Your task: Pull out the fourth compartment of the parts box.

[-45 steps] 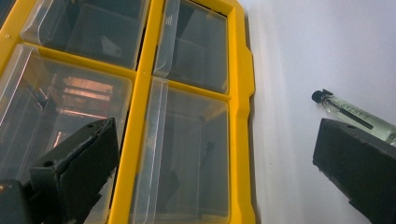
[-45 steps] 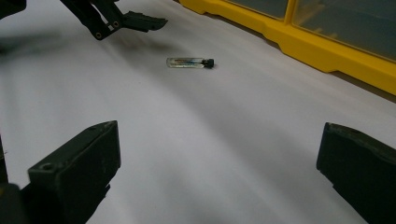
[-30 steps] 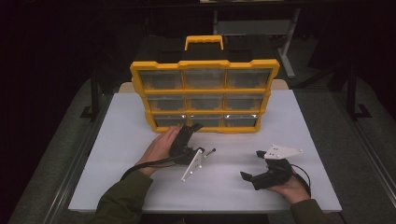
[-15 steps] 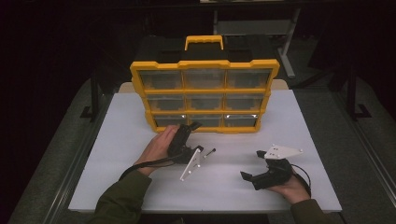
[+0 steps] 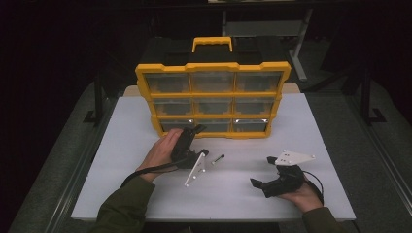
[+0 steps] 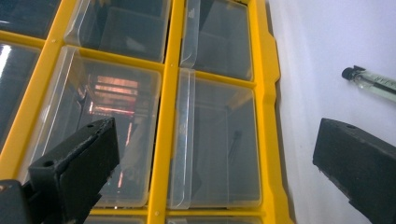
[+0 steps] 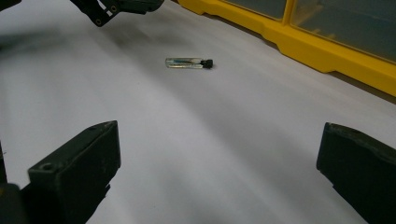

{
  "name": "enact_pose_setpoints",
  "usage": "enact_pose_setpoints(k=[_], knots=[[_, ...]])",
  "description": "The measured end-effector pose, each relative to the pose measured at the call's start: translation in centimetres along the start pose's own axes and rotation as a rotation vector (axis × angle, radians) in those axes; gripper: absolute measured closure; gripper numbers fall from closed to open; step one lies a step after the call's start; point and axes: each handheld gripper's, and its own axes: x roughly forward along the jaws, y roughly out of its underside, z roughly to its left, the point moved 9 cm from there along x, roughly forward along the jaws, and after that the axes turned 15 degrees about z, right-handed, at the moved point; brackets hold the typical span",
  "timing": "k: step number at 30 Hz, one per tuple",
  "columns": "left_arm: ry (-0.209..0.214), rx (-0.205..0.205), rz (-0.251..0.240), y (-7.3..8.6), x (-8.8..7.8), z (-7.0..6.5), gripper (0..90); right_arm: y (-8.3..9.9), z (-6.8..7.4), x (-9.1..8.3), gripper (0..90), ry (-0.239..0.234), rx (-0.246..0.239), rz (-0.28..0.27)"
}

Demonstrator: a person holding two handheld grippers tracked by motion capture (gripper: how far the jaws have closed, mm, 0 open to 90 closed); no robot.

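A yellow organizer case [image 5: 212, 68] with clear drawers stands upright at the back of the white table [image 5: 121, 145]. My left gripper [image 5: 201, 141] is open, held close in front of the bottom row of drawers. In the left gripper view its jaws [image 6: 217, 140] spread wide before a clear drawer [image 6: 219, 140], touching nothing. A small glass vial with a black cap [image 5: 218, 158] lies on the table just right of that gripper, and also shows as the vial [image 6: 369, 80] and the vial [image 7: 189, 62]. My right gripper [image 5: 261, 171] rests open near the front right, its jaws [image 7: 217, 154] empty and aimed toward the vial.
The case has a yellow handle [image 5: 212, 43] on top and its yellow base edge [image 7: 327, 51] runs along the table. Dark floor and metal frames surround the table. Bare white surface lies between the two grippers.
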Motion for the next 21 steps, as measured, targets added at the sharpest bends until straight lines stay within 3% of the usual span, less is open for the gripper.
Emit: enact_pose_setpoints(k=[15,21], knots=[[-0.025,0.005,0.028,1.1,-0.4,0.9,0.4,0.1,0.0,0.1,0.0,0.002,-0.002,0.004],[-0.04,0.001,0.045,1.9,-0.5,1.3,0.4,0.3,-0.1,0.4,0.0,0.039,-0.007,0.025]])
